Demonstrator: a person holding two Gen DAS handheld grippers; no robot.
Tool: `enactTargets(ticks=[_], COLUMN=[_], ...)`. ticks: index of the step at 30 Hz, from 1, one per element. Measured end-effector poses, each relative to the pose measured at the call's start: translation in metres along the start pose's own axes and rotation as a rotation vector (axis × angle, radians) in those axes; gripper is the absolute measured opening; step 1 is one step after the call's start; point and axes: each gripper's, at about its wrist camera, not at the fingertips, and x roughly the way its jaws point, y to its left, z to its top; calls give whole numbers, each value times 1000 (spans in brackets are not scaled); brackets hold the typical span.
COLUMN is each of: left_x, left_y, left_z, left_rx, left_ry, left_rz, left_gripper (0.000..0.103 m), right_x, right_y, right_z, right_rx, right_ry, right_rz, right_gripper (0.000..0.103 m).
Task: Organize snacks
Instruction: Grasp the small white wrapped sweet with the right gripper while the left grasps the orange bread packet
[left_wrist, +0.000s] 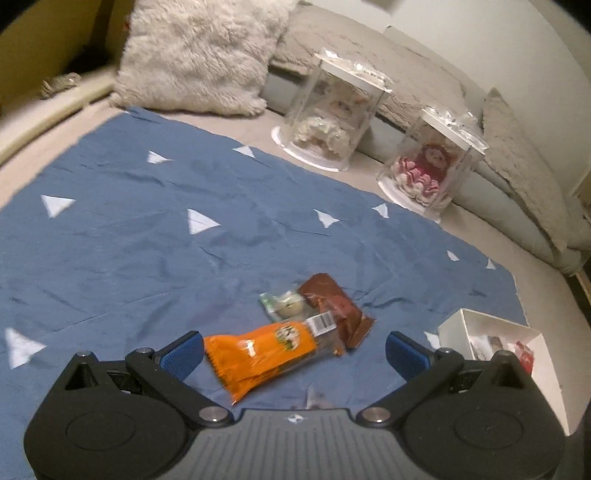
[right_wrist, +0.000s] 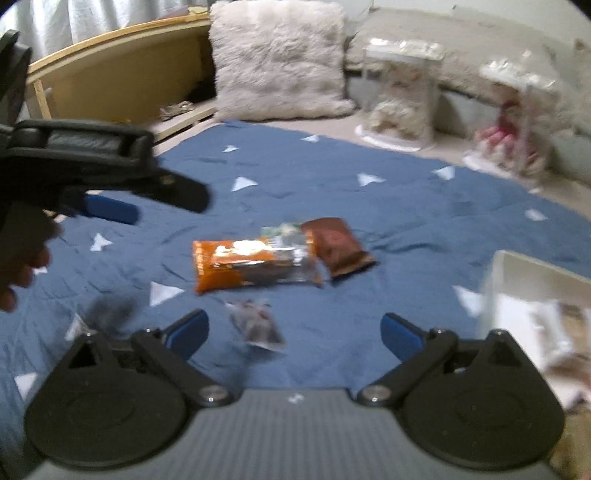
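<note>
Left wrist view: orange snack packet (left_wrist: 258, 354) lies flat, long axis slanting lower-left to upper-right

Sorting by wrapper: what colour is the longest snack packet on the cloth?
Orange, with a clear barcoded end; the long packet shows best in the left wrist view.

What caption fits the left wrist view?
Open left gripper above an orange snack packet on the blue cloth.

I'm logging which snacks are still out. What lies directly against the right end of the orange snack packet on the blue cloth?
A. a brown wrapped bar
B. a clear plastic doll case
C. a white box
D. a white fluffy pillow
A: the brown wrapped bar touches the orange snack packet on the blue cloth.
</note>
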Motion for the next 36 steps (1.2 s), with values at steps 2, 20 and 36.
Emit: enactTargets(ticks=[2,20,36], left_x=[12,50,70], left_y=[0,7,2], left_z=[2,-9,0], left_rx=[17,24,55], left_ry=[4,201,90], left_rz=[-1,-125,-53], left_gripper=[102,93,93], right_x=[12,41,6], right_y=[1,-2,-53], right_z=[3,-2,-17], right_rx=[4,-43,63], right_ry=[5,115,101], right_rz=[26,76,-19], right_gripper=[88,38,38])
